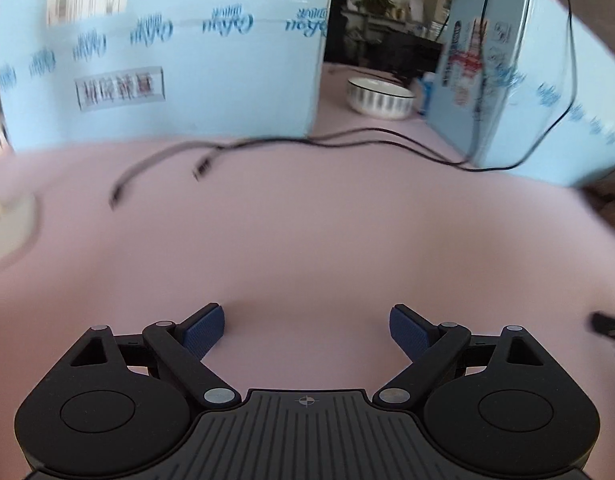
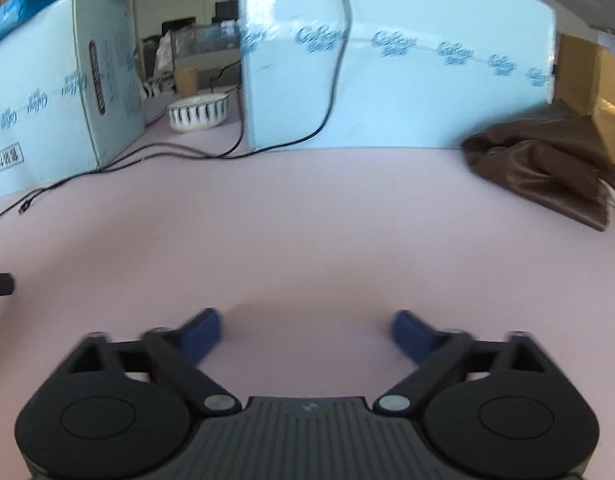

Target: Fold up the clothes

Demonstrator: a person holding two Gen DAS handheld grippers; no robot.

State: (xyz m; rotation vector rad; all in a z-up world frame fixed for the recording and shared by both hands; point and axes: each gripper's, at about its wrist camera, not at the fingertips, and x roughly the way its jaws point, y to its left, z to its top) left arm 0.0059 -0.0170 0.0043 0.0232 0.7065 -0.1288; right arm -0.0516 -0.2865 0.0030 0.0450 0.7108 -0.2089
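While I hold both tools low over the pink tabletop (image 2: pixel 307 232), my right gripper (image 2: pixel 307 330) has its blue-padded fingers (image 2: pixel 203 334) spread wide with only bare surface between them, gripping nothing. My left gripper (image 1: pixel 307 326) is the same: its blue pads (image 1: pixel 205 330) are far apart and empty above the pink top. From my right wrist camera, the brown garment (image 2: pixel 547 160) lies crumpled in a loose heap at the far right, well apart from my right fingers, ahead and off to their right side, pressed near the foot of a large light-blue carton (image 2: pixel 427 80). From my left wrist camera only a dark sliver of it shows at the right edge, too blurred to describe. A second light-blue carton (image 2: pixel 47 92) stands at the far left of the right view, and in the gap between the two cartons sits a white bowl with dark stripes (image 2: pixel 197 112). Thin black cables (image 2: pixel 167 152) trail from the cartons across the tabletop toward the left, their loose plug ends (image 1: pixel 201 168) lying on the pink surface, well ahead of my left fingers.
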